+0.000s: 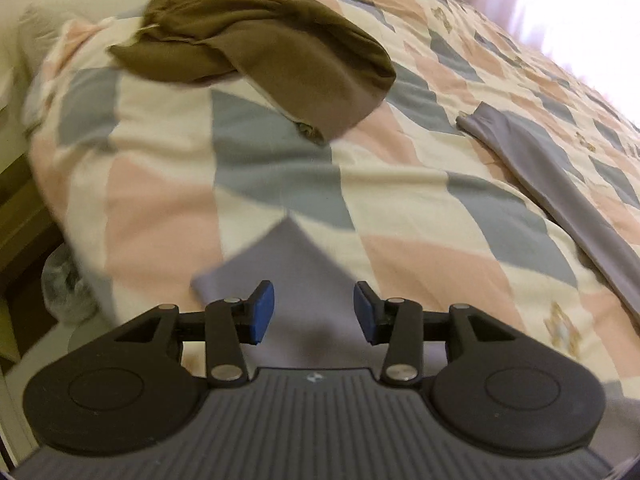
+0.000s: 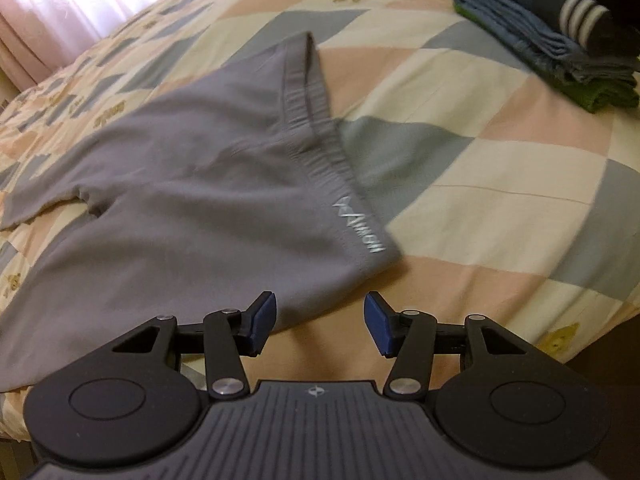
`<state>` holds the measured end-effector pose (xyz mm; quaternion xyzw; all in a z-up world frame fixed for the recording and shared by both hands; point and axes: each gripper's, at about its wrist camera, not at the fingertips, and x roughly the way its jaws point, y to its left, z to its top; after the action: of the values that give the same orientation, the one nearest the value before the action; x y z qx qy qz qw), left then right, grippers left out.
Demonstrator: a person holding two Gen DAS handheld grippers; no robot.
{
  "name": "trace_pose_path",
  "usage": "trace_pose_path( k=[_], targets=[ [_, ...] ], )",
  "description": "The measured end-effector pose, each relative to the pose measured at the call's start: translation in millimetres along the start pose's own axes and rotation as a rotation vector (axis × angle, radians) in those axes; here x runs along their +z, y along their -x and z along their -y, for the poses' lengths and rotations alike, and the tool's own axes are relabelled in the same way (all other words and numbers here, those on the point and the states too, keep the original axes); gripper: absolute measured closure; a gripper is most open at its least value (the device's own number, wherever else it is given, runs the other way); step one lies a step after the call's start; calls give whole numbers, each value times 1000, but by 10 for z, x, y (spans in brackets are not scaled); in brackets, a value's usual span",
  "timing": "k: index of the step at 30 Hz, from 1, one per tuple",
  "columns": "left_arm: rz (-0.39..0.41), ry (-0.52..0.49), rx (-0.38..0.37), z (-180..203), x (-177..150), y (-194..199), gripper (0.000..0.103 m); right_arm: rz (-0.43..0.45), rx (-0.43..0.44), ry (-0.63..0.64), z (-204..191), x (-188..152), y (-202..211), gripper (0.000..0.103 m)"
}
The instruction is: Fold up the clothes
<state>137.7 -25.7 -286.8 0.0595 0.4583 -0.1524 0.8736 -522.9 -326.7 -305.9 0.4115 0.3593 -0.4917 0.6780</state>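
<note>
1. Landmark = grey pants [image 2: 192, 200], spread flat on patchwork quilt [image 1: 160, 208], waistband w/ small white logo at their R end.
2. L of pants: brown garment [image 1: 256, 48], crumpled heap, well apart, not yet folded.
3. L gripper [image 1: 314, 312]: jaws apart, released, nothing between pads. Hovers over a grey leg-end corner near quilt's front edge, not touching as far as I can tell.
4. R gripper [image 2: 320, 324]: jaws apart, released, empty. Sits just beside pants' lower edge below the waistband corner; L pad over cloth, R pad over bare quilt.
5. R of pants: folded pile [image 2: 560, 44], dark striped item on top, blue + green under, well apart from waistband.
6. Step, my guess: pants laid out, ready for a fold. To do well: pinch both layers at waistband corner and leg end, lift together, keep edges aligned, smooth crotch wrinkle first.
7. Containers: none seen; finished clothes just stacked on quilt.
</note>
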Motion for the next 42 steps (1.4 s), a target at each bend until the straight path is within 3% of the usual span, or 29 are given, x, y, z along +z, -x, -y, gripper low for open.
trace_pose_path(
  k=[4, 7, 9, 11, 12, 17, 19, 22, 24, 27, 29, 32, 34, 36, 38, 42],
  targets=[
    [-78, 15, 26, -173, 382, -458, 58, 3, -37, 7, -311, 36, -144, 48],
    [-165, 61, -14, -213, 564, -745, 52, -7, -80, -5, -472, 39, -249, 42],
    [-219, 72, -14, -196, 608, -900, 60, -14, -114, -15, -569, 32, -314, 37],
    [-277, 90, 0, -199, 621, -1046, 100, -20, -142, -22, -662, 26, -357, 36],
    [-288, 98, 10, -206, 624, -1087, 102, -24, -153, -22, -701, 27, -373, 36],
    [-182, 173, 17, -350, 688, -978, 103, -34, -189, -20, -861, 47, -396, 35],
    [-196, 203, 26, -410, 682, -1068, 102, -26, -193, -22, -894, 61, -369, 35],
    [-183, 113, 67, -279, 643, -1153, 100, -19, -200, -26, -925, 64, -363, 35],
    [-122, 38, 116, -167, 659, -1051, 94, -14, -205, -27, -940, 55, -360, 35],
    [-13, 27, 202, -126, 700, -747, 84, 23, -199, -19, -960, 55, -281, 35],
    [21, -1, 166, -49, 658, -484, 82, 75, -184, 1, -975, 43, -190, 35],
    [-8, -203, 33, 456, 250, -80, 76, 119, -158, 25, -944, 39, -149, 32],
    [-39, -330, -80, 818, -204, 194, 73, 113, -150, 25, -885, 32, -203, 32],
    [-109, -392, -182, 1104, -666, 350, 68, 119, -148, 43, -816, 0, -258, 32],
    [-184, -435, -193, 1301, -1079, 353, 64, 123, -160, 89, -727, -46, -315, 32],
    [-236, -436, -59, 1467, -1624, 475, 67, 53, -166, 206, -448, -139, -455, 20]
  ],
)
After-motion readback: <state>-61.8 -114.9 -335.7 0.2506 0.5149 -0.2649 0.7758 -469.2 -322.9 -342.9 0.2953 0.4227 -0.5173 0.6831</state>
